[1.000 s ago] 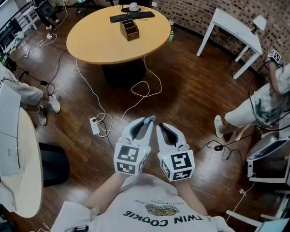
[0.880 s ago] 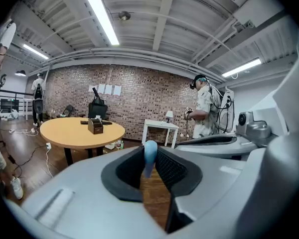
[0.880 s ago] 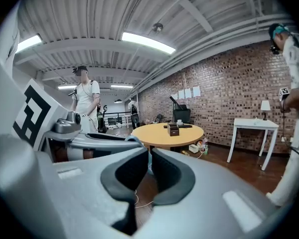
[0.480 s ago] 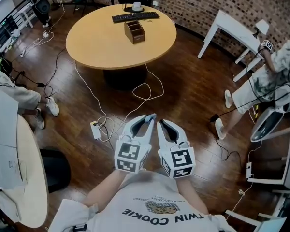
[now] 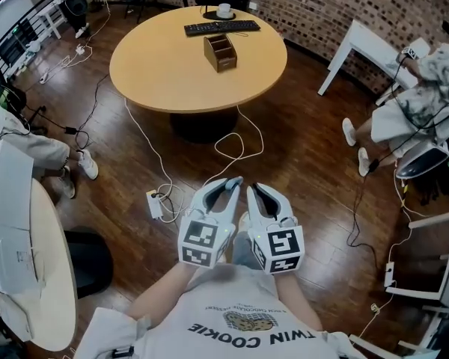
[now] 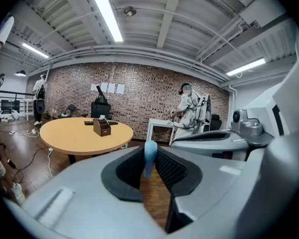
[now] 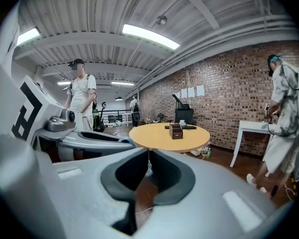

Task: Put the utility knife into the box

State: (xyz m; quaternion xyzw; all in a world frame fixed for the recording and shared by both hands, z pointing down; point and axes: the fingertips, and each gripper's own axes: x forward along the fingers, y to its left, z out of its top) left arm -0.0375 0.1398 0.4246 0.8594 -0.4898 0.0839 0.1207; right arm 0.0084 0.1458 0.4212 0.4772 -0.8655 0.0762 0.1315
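While we hold the utility knife (image 6: 149,156) clamped in our left gripper (image 5: 231,182), the box (image 5: 220,52) stands near the far edge of the round table (image 5: 165,73), well apart from us. Our right gripper (image 5: 253,190) is closed and empty; carrying the knife over and dropping it in remains.

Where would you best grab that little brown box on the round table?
Probably by one thin side wall, from above: the box stands upright with its top open, so one tip could slip inside, the other outside. The right tongs are closed and empty; the left tongs pinch a pale blue thing.
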